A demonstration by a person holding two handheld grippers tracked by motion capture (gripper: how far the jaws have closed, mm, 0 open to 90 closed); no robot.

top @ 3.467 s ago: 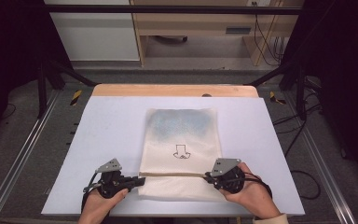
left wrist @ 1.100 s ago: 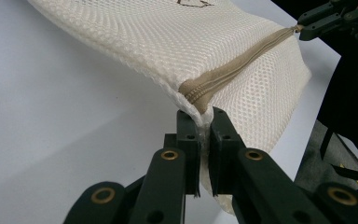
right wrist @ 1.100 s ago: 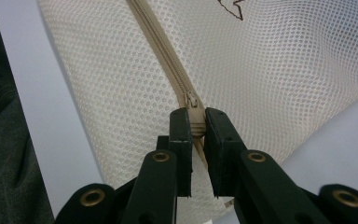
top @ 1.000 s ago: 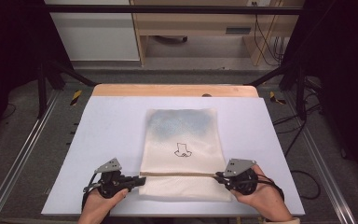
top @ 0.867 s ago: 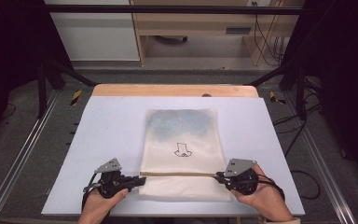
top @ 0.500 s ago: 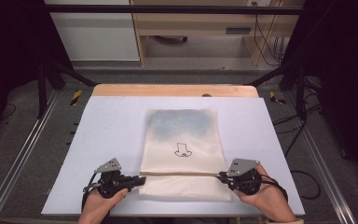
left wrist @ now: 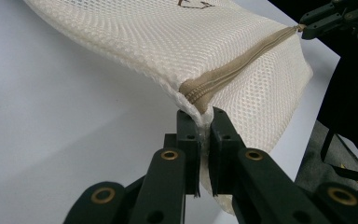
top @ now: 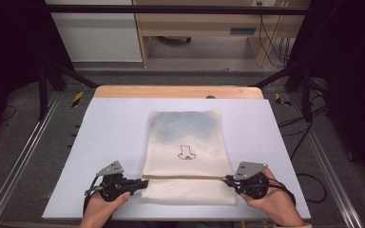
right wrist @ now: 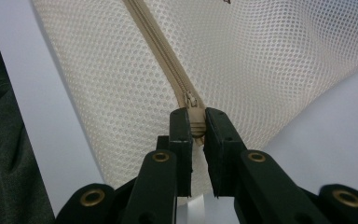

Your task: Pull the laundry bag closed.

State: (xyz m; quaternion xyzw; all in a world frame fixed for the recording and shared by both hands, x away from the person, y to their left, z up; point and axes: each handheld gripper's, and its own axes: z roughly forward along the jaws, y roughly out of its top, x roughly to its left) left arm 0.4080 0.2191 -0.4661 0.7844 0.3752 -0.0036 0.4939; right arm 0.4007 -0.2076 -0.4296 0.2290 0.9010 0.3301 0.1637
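Observation:
A cream mesh bag (top: 186, 142) with a small black drawing lies flat on the white table (top: 109, 137). Its tan zipper (top: 185, 178) runs across near the front end. My left gripper (top: 142, 183) is shut on the bag's left corner, and in the left gripper view (left wrist: 204, 122) the mesh is pinched just below the zipper end (left wrist: 200, 93). My right gripper (top: 229, 180) is shut at the zipper's right end. Seen from the right gripper view (right wrist: 198, 122), the jaws clamp the zipper pull (right wrist: 192, 101). The right gripper (left wrist: 314, 25) also appears far off in the left gripper view.
A wooden strip (top: 176, 92) borders the table's far edge. Metal frame rails (top: 19, 161) run along both sides, with cables on the floor at the right (top: 309, 137). A cabinet and wooden shelf (top: 204, 28) stand behind the table.
Since the oldest frame my right gripper has shifted to the right at the zipper's end. Over the last second both hands have stayed put, and the bag lies as before.

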